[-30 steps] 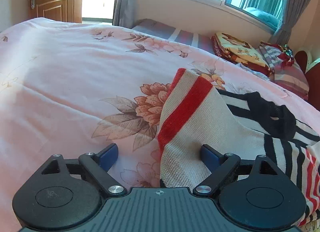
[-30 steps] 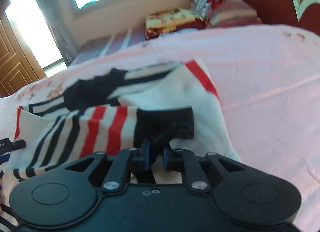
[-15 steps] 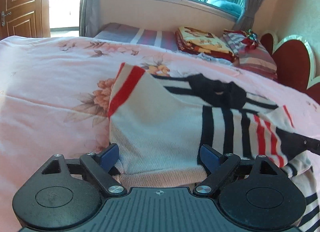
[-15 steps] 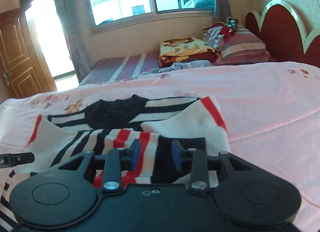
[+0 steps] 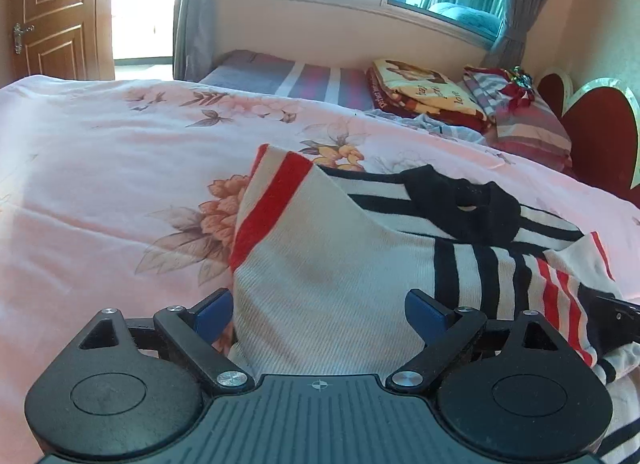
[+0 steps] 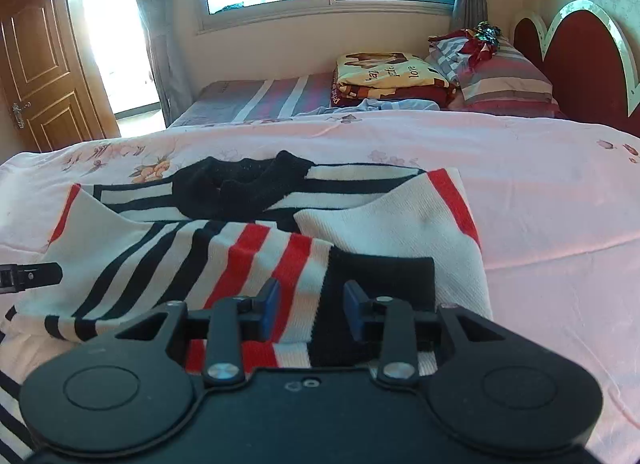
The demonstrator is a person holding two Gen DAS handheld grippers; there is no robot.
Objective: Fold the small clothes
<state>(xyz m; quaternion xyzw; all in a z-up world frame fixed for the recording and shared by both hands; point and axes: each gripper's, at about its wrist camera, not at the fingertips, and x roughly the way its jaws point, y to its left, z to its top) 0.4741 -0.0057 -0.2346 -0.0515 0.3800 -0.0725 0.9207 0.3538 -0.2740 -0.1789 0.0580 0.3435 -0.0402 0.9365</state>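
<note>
A small white knit sweater [image 5: 328, 264] with black and red stripes and a black collar [image 5: 460, 200] lies on the pink floral bedspread [image 5: 100, 168], both sleeves folded in over the body. My left gripper [image 5: 318, 310] is open wide, its blue pads either side of the folded left part. In the right wrist view the sweater [image 6: 248, 232] lies flat, with the striped sleeve and its black cuff [image 6: 380, 276] folded across. My right gripper [image 6: 310, 306] is open just above the cuff, holding nothing. The other gripper's tip [image 6: 28, 276] shows at the left edge.
Folded blankets [image 6: 388, 76] and striped pillows [image 6: 500, 72] lie at the far side by a red headboard [image 6: 584, 52]. A striped mattress [image 6: 264, 100] sits under the window. A wooden door [image 6: 36, 76] stands at the left.
My right gripper has opened and let go of the black cuff, which now lies on the sweater. My left gripper stayed open and shifted slightly over the folded left part.
</note>
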